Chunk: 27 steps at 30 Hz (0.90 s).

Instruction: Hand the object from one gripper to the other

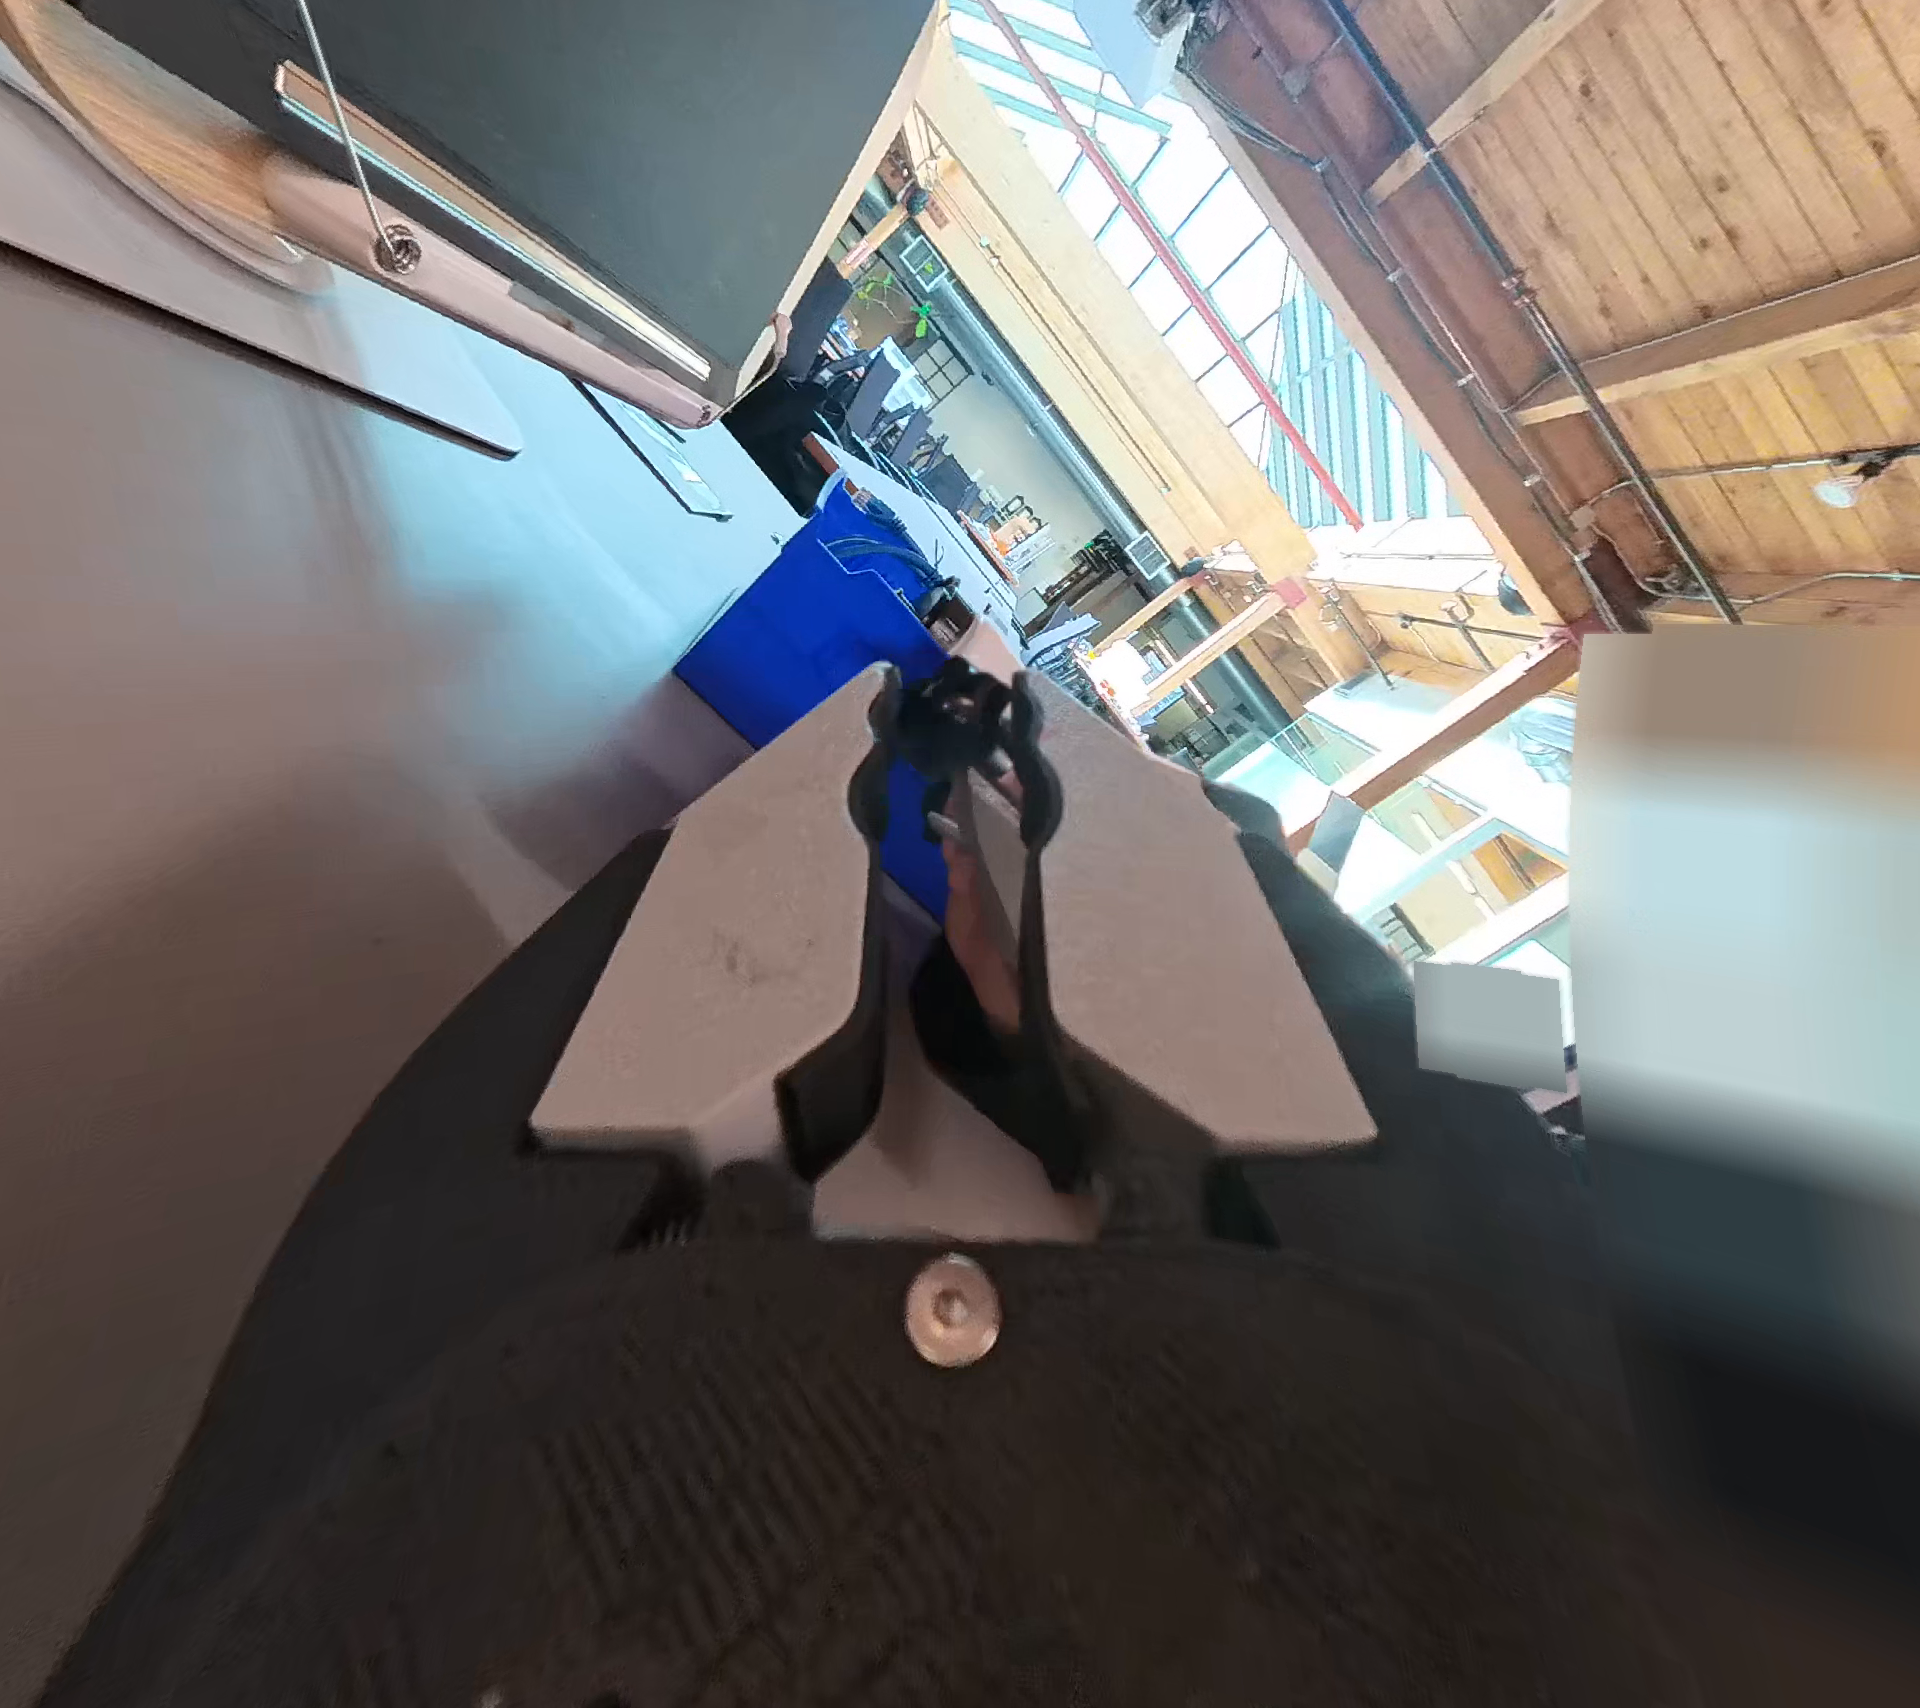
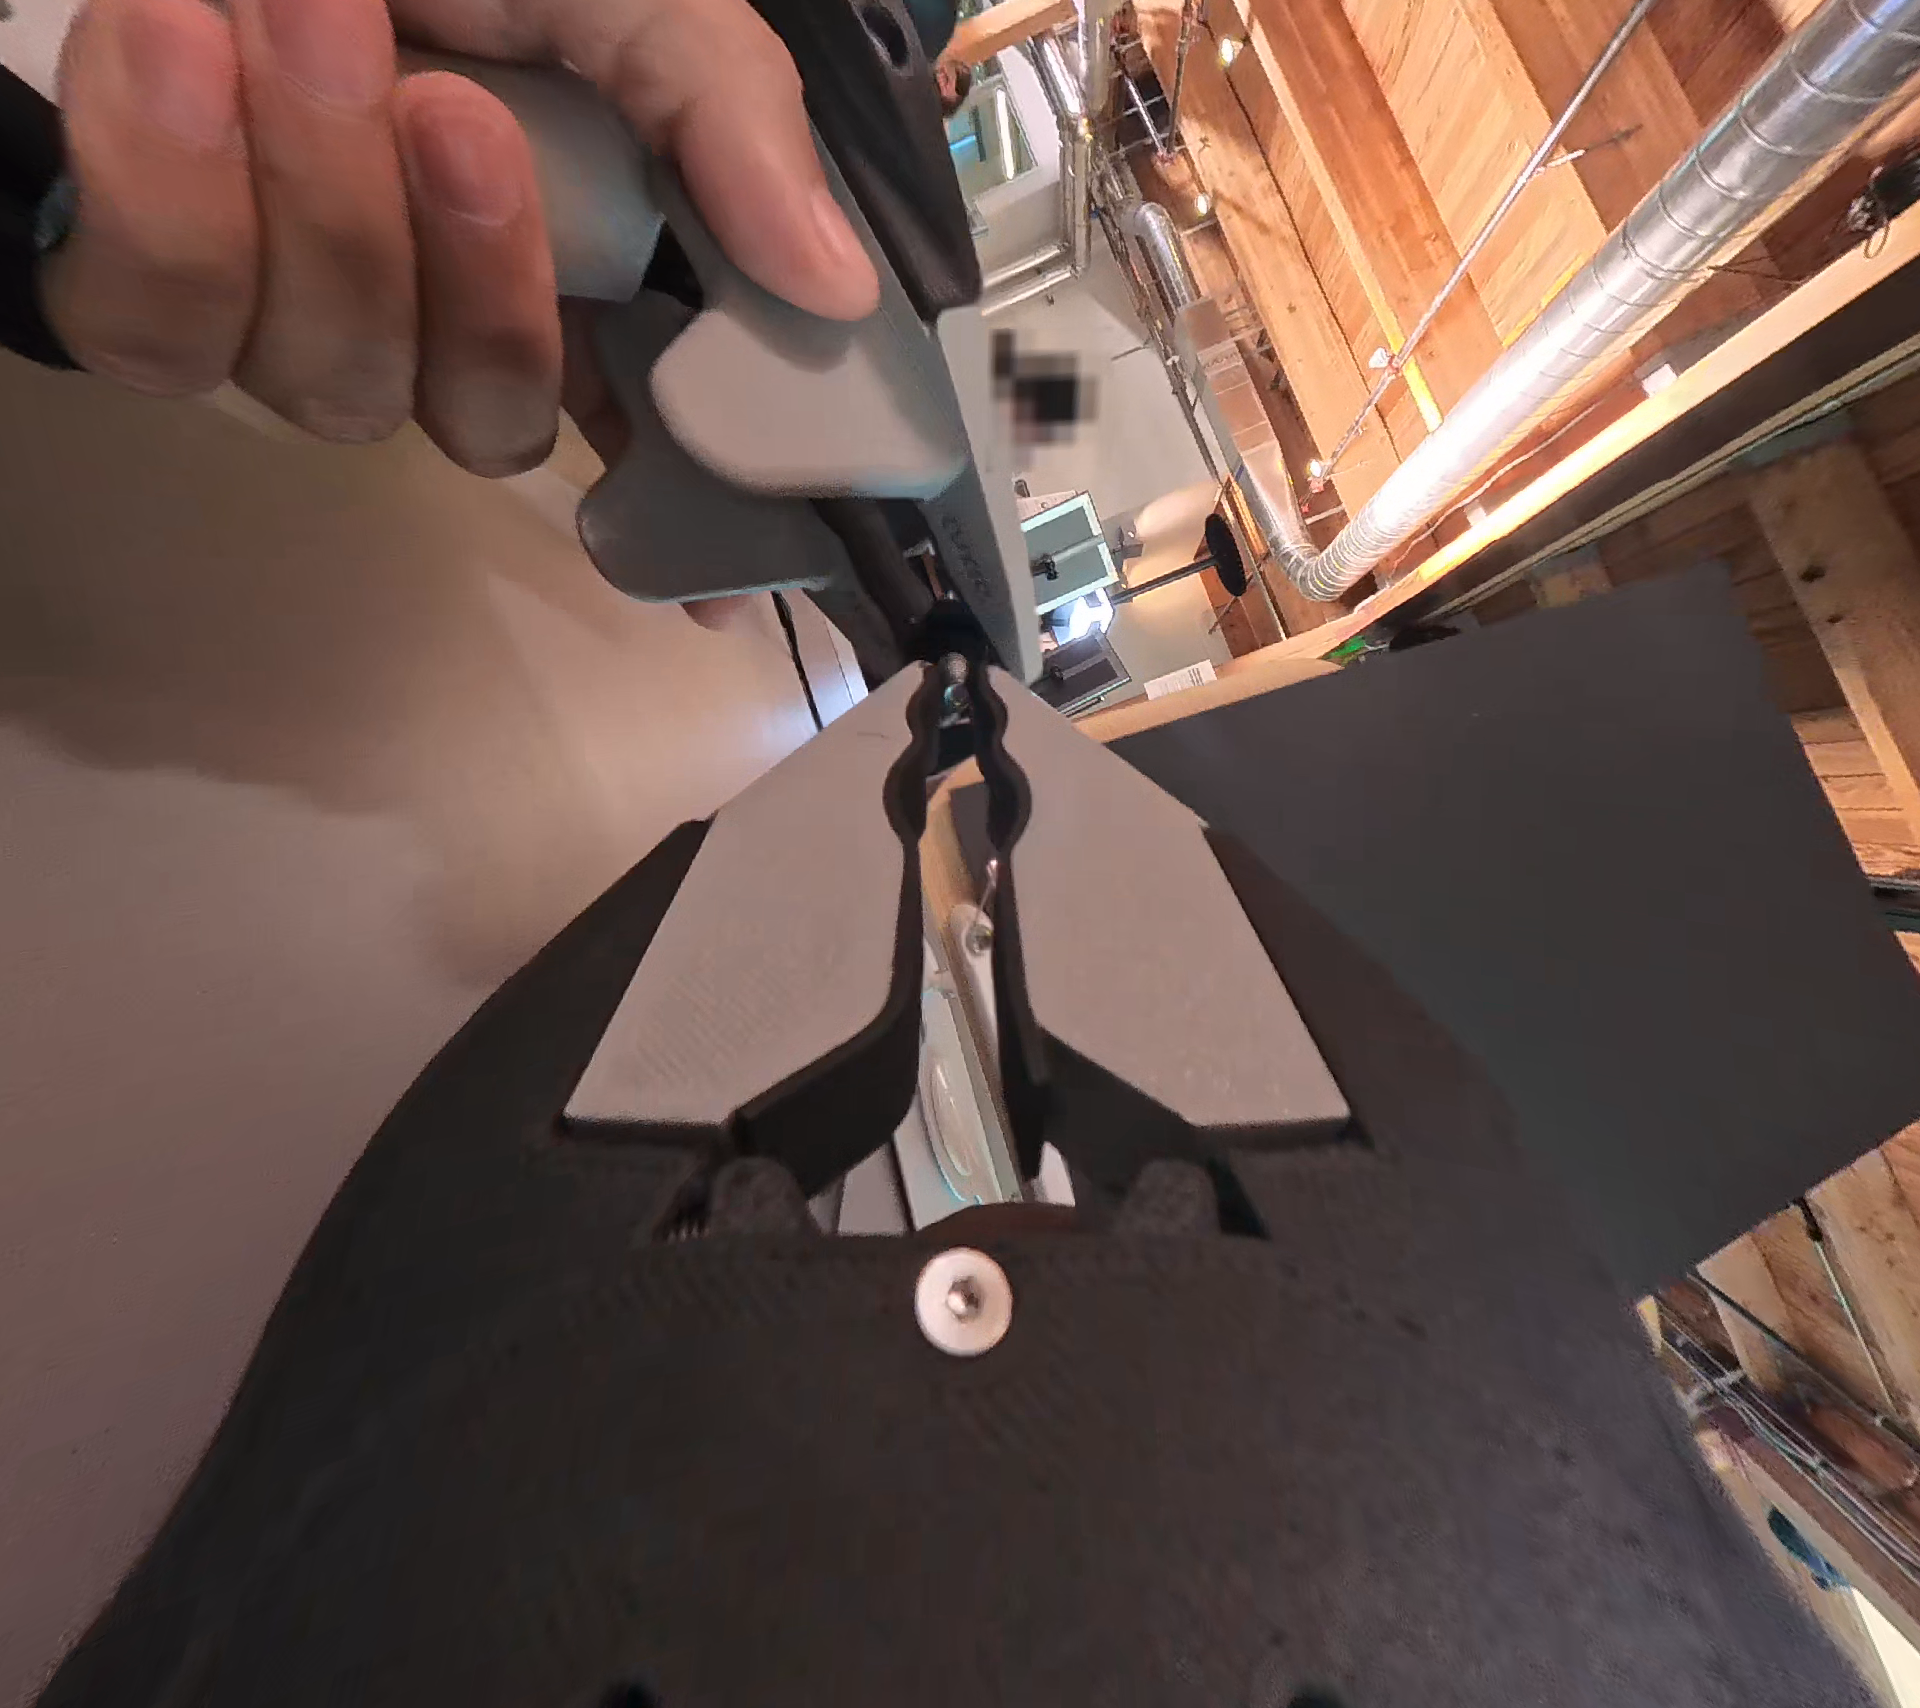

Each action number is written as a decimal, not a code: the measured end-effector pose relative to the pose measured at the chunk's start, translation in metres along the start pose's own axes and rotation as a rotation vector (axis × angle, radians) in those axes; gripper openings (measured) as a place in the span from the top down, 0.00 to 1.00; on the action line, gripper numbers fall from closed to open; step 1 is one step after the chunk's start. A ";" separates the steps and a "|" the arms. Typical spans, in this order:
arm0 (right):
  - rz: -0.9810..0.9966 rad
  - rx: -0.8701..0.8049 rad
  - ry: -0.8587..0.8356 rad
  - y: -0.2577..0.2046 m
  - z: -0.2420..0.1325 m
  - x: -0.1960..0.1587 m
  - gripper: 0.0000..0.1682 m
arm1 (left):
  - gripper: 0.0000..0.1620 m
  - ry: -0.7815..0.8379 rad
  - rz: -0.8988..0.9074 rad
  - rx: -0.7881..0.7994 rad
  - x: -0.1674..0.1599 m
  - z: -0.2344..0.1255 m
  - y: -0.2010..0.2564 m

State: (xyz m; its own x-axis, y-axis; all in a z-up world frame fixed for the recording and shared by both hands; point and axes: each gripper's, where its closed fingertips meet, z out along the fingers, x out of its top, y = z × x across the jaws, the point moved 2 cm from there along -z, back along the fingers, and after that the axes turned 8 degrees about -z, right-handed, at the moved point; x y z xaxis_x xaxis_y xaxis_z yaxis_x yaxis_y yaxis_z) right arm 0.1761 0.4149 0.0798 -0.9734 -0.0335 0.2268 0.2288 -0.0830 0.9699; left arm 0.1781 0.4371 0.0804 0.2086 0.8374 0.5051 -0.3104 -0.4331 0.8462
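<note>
The object is a small black knob [image 1: 948,720] with a short metal screw [image 2: 957,673] sticking out of it. In the left wrist view my left gripper [image 1: 951,708] is shut on the knob at its fingertips. In the right wrist view my right gripper [image 2: 956,684] is closed on the screw end, with the black knob [image 2: 943,619] just beyond its tips. The left gripper [image 2: 935,609] comes in from the upper left, held by a person's hand [image 2: 364,152], and meets the right gripper tip to tip. Both grippers are raised and tilted sideways.
A dark grey board [image 1: 571,48] with a wooden edge stands close on the left, and also shows in the right wrist view [image 2: 1455,879]. A blue bin [image 1: 821,619] sits behind the grippers. A pale surface [image 1: 208,723] lies to the left. A metal duct [image 2: 1558,328] runs under the wooden ceiling. Less than 4 cm separates the two grippers' tips.
</note>
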 end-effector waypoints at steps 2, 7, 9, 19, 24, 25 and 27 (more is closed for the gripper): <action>-0.012 0.004 0.013 -0.003 0.000 0.003 0.98 | 0.86 -0.015 -0.036 -0.025 -0.003 0.002 0.001; -0.003 -0.026 -0.036 0.003 0.002 -0.005 0.98 | 0.80 -0.006 -0.054 -0.003 -0.002 0.003 -0.004; 0.011 -0.023 -0.037 0.003 0.002 -0.008 0.98 | 0.79 0.023 -0.055 0.022 0.002 0.000 -0.009; -0.024 -0.023 -0.043 -0.001 0.004 -0.006 0.98 | 0.76 0.025 -0.087 0.011 0.004 -0.001 -0.010; -0.036 -0.011 -0.031 -0.004 0.004 -0.003 0.98 | 0.87 0.022 -0.076 0.006 0.002 0.000 -0.009; -0.045 -0.002 -0.027 -0.006 0.004 -0.002 0.98 | 0.91 0.026 -0.066 0.005 0.003 -0.001 -0.009; -0.055 -0.001 -0.032 -0.009 0.005 -0.001 0.98 | 0.91 0.028 -0.047 0.020 0.004 -0.002 -0.010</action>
State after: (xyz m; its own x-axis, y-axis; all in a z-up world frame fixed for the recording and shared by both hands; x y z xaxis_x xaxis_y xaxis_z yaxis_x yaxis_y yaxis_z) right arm 0.1751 0.4203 0.0717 -0.9845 0.0026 0.1756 0.1747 -0.0850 0.9809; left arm 0.1804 0.4447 0.0739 0.1961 0.8660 0.4600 -0.2824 -0.3994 0.8722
